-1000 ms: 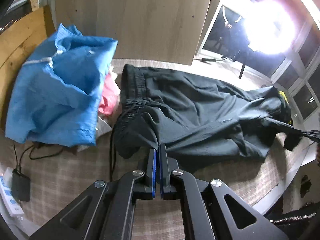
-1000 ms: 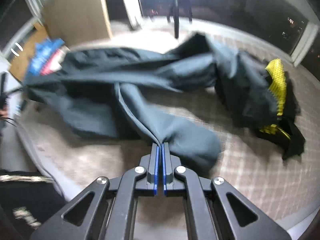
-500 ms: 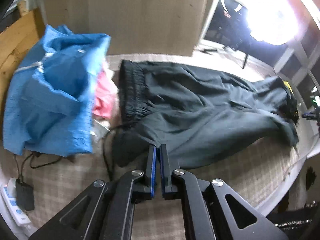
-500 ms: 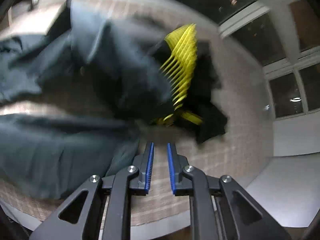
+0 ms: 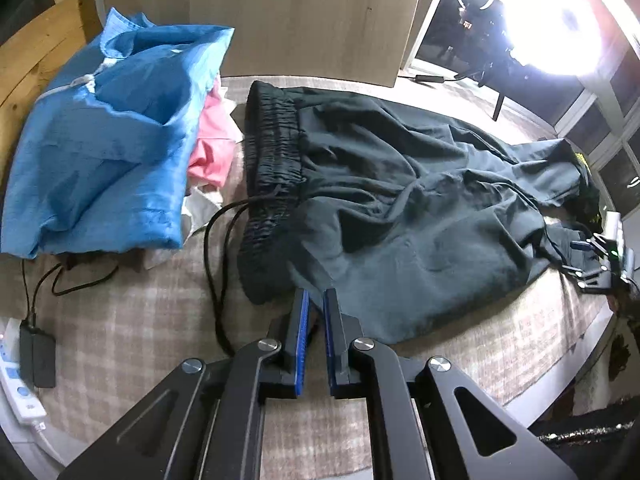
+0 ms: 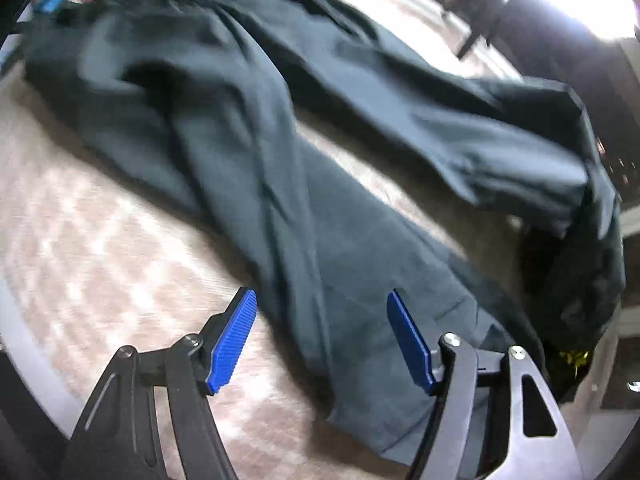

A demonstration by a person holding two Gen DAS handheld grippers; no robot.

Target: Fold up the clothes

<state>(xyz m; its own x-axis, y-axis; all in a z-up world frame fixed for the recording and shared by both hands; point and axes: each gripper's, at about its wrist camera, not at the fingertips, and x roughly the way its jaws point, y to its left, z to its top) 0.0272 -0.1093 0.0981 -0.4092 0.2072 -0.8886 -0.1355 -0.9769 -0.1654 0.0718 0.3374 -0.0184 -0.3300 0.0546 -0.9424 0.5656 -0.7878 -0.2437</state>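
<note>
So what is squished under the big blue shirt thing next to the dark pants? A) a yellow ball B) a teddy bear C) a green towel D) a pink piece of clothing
D: a pink garment pokes out from under the blue garment, just left of the waistband of the dark trousers.

The right claw [image 6: 320, 336] gapes wide over a dark trouser leg [image 6: 304, 240], gripping nothing.
</note>
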